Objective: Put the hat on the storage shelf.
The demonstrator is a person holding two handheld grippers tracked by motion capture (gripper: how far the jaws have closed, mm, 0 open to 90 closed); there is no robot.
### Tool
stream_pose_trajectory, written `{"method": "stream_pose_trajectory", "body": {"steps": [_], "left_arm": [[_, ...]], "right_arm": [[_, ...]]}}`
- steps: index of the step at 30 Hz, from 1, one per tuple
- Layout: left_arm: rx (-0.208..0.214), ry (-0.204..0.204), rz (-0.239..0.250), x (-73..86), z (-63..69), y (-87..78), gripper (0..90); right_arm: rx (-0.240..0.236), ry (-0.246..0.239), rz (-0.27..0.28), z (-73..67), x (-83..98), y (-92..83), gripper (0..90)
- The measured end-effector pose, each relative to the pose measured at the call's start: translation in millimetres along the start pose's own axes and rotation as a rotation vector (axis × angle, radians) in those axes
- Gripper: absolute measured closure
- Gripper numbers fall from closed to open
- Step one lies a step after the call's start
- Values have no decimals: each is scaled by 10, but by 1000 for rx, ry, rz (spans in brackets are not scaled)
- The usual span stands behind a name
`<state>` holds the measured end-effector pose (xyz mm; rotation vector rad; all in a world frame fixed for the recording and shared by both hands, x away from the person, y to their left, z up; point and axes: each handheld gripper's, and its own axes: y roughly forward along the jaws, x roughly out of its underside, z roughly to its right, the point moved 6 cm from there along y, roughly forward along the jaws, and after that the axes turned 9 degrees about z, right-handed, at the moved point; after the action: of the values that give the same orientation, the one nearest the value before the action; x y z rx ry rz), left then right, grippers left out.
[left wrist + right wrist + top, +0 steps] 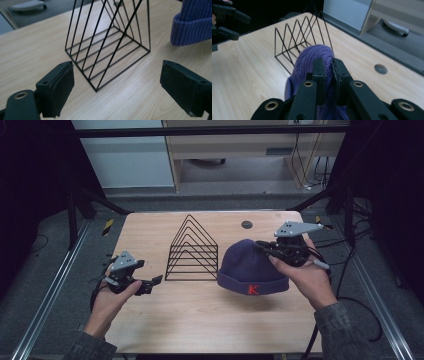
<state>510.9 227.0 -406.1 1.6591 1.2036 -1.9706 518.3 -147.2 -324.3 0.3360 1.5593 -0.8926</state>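
Note:
A purple knit beanie [250, 267] with a red K on its cuff hangs just above the wooden table [200, 320], casting a shadow below. My right gripper [262, 245] is shut on the beanie's [309, 60] crown, fabric pinched between the jaws [328, 66]. A black wire rack [192, 252] of triangular dividers stands left of the beanie. My left gripper [154, 285] hovers open left of the rack, nothing between its fingers. In the left gripper view the open jaws [116, 85] frame the rack's [107, 45] near corner, with the beanie's cuff [192, 22] at the upper right.
A round cable hole [246, 224] sits near the table's far edge. Metal rails run along both sides of the table, and dark stands and cables lie on the floor at the right. Bare wood lies in front of the rack and beanie.

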Motion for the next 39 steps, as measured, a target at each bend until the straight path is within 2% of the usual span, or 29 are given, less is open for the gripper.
{"method": "stream_pose_trajectory", "body": {"steps": [1,2,3,4,6,8,9,10,11,13,15,17,22,28,34,39], "left_arm": [[6,6,11,-111,16,-7,112],[6,6,11,-111,16,-7,109],[20,2,28,-252,29,-8,108],[28,-2,38,-314,32,-5,106],[35,-13,46,-373,37,1,103],[47,-28,63,-487,44,17,103],[50,-23,64,-539,47,26,103],[52,-11,57,-637,59,46,104],[52,-11,57,-637,59,46,109],[63,1,60,-781,94,86,114],[70,5,61,-825,110,104,113],[79,25,58,-934,150,153,111],[98,43,59,-1020,214,217,108],[138,64,36,-1010,286,296,121],[148,67,24,-996,273,371,124],[141,62,21,-1007,226,401,125]], "right_arm": [[3,-5,15,5,-113,-7,822],[3,-5,15,5,-113,-7,822],[7,-10,31,14,-230,-15,822],[9,-9,41,20,-289,-16,822],[14,-11,47,27,-347,-16,822],[27,-28,58,49,-519,-8,822],[27,-28,58,49,-519,-8,822],[30,-31,66,62,-628,1,822],[35,-38,64,72,-677,6,822],[43,-41,66,90,-774,17,822],[48,-38,75,105,-868,29,822],[53,-42,81,112,-952,47,822],[56,-52,91,91,-1110,104,822],[48,-57,104,29,-1253,204,822],[35,-65,108,-41,-1355,327,822],[6,-81,136,-188,-1548,392,822]]}}
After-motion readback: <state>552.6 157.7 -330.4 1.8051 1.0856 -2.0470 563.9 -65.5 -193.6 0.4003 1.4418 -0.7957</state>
